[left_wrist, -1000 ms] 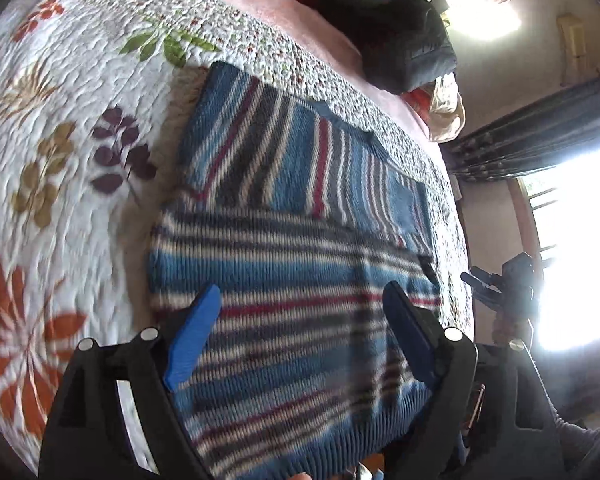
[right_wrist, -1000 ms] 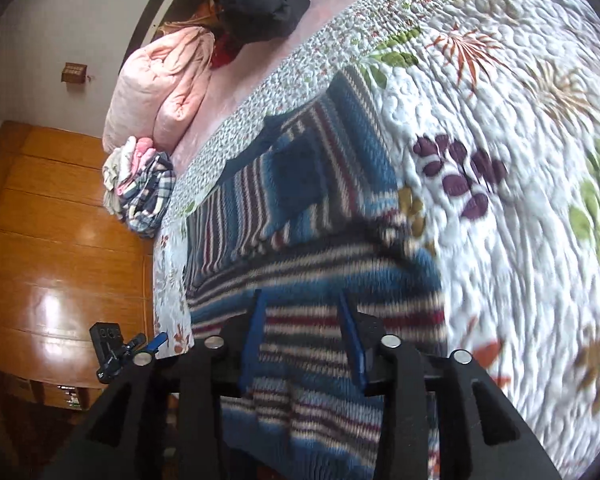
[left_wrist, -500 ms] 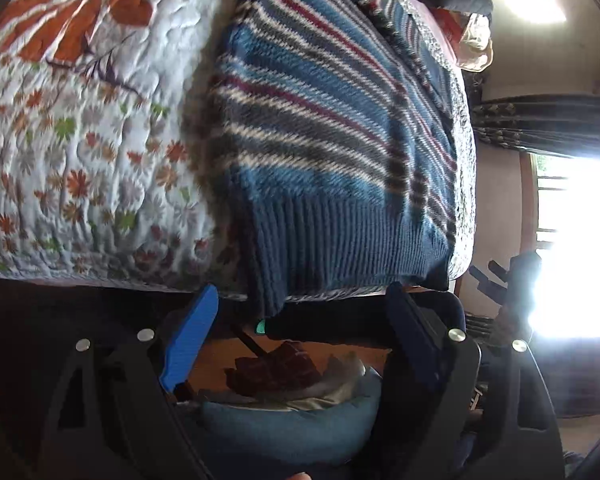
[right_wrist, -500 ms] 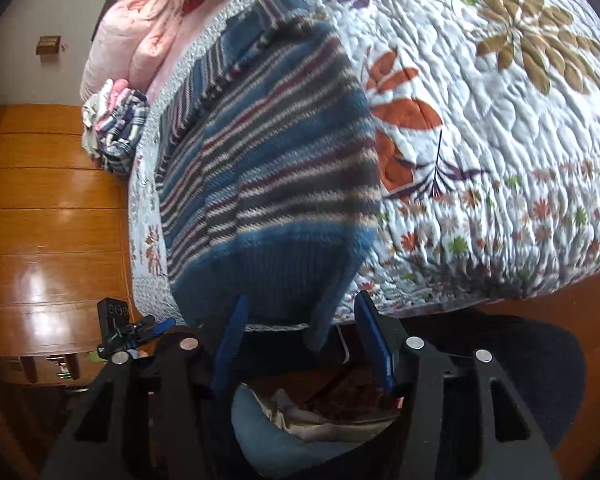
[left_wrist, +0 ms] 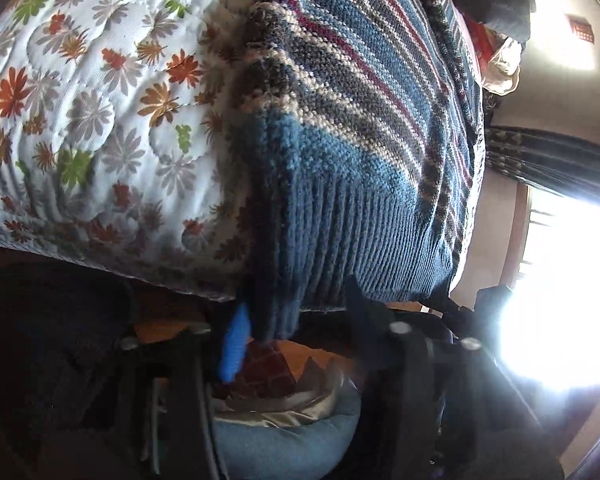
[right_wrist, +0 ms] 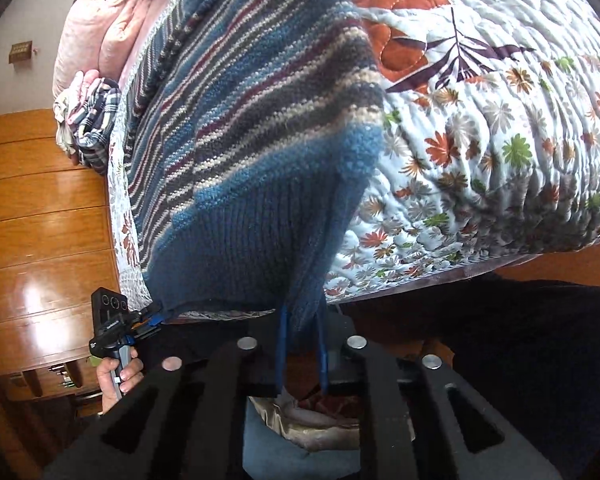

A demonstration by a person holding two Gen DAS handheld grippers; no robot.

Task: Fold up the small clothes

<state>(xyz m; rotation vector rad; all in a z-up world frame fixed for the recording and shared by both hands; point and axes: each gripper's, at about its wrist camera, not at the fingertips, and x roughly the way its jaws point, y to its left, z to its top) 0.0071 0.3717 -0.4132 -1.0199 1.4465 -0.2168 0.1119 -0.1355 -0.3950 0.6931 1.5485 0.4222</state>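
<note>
- Jaws of the left gripper (left_wrist: 296,336), in the left wrist view, stand partly open around the near corner of the striped knit sweater (left_wrist: 360,128): the blue pad sits against the corner's outer side, while the other jaw, dark and blurred, stands apart from the cloth. No firm pinch shows here.
- The sweater lies lengthwise on the floral quilt (left_wrist: 92,120) of the bed, its ribbed hem (left_wrist: 340,248) hanging over the bed's near edge, toward the camera.
- Jaws of the right gripper (right_wrist: 302,344), in the right wrist view, are nearly closed, pinching the opposite hem corner, which dips straight down between the two thin blue pads.
- From this side the left gripper (right_wrist: 148,316) appears at the far end of the hem, just beside or touching that corner, held by the person's hand (right_wrist: 118,376); whether it grips cannot be told from here.
- A heap of other clothes (right_wrist: 88,120) sits beyond the sweater, next to a pink pillow (right_wrist: 96,28).
- Judged from how things lie, the sweater's sleeves look already turned in, since its sides run straight; the lengthwise fold, hem carried up toward the collar, is not yet done, and the heap is left to do.
</note>
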